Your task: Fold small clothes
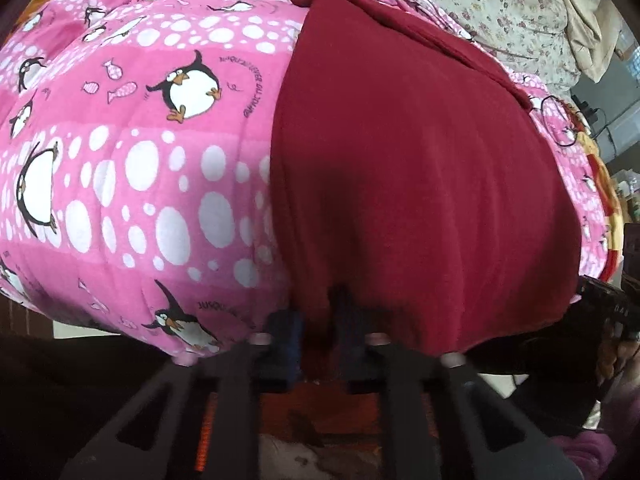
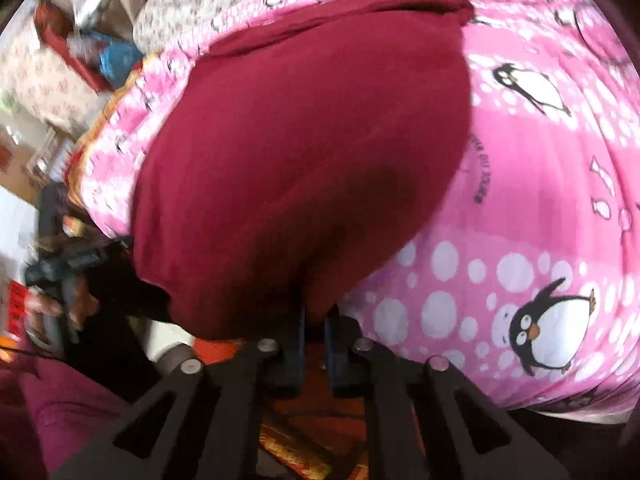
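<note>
A dark red garment [image 1: 420, 168] lies spread flat on a pink penguin-print quilt [image 1: 140, 160]. In the left wrist view my left gripper [image 1: 318, 316] is shut on the garment's near hem, close to its left corner, with cloth pinched between the blue pads. In the right wrist view the same dark red garment [image 2: 304, 152] stretches away from me over the pink quilt [image 2: 540, 200]. My right gripper [image 2: 315, 328] is shut on the near hem toward its right corner. A folded edge runs along the garment's far end in both views.
A cream floral sheet [image 1: 500, 12] lies beyond the quilt. The other hand-held gripper [image 2: 68, 264] shows at the left of the right wrist view, with a hand on it. Clutter [image 2: 92, 40] and floor lie off the bed's left side. A purple sleeve [image 2: 60, 400] is at the lower left.
</note>
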